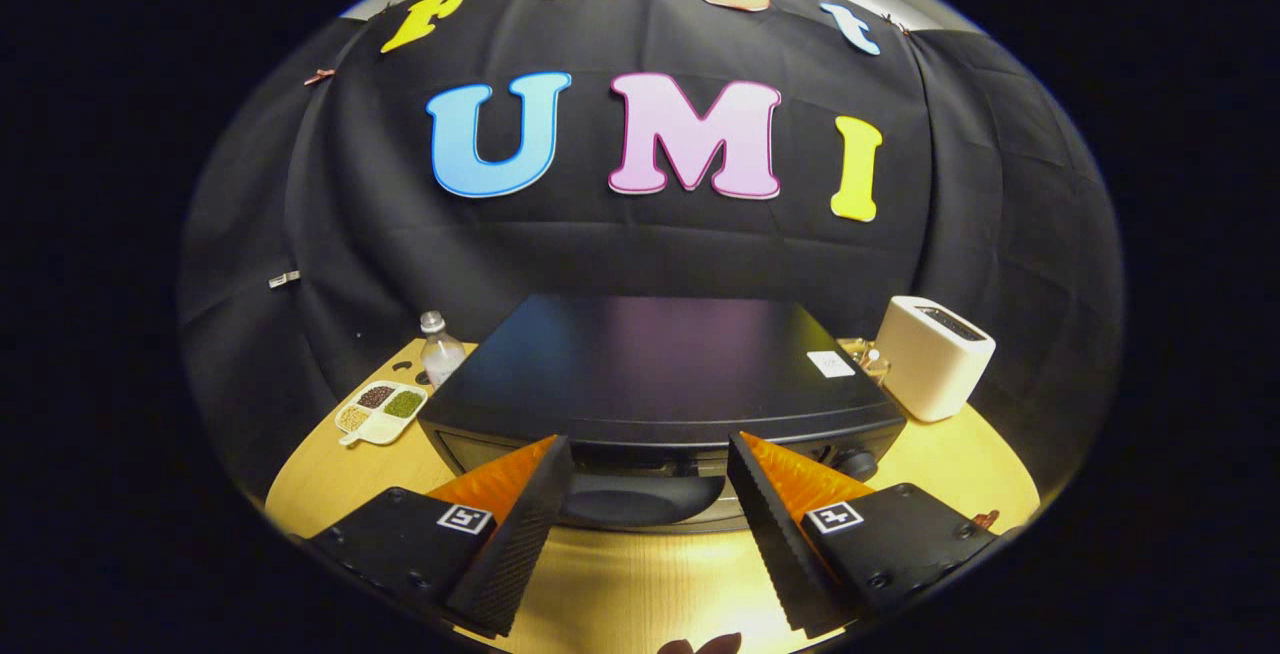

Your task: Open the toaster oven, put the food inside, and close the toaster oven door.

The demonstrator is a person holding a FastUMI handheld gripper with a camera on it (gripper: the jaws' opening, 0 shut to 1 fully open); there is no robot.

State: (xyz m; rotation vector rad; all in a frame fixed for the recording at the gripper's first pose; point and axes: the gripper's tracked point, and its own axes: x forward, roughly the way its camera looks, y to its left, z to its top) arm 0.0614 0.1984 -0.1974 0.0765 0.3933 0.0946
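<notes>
Now the gripper hangs above the table with its fingers wide apart and nothing between them. Just ahead of them sits the oven, seen from above its flat top; the door front shows in the gap between the fingertips and looks closed. I cannot pick out a handle clearly. Beyond the left finger lie a divided dish and a bottle; beyond the right one stands a toaster. Opening comes first, I judge: drop lower, square up to the door, find the handle along its top edge, then pull down slowly.
</notes>
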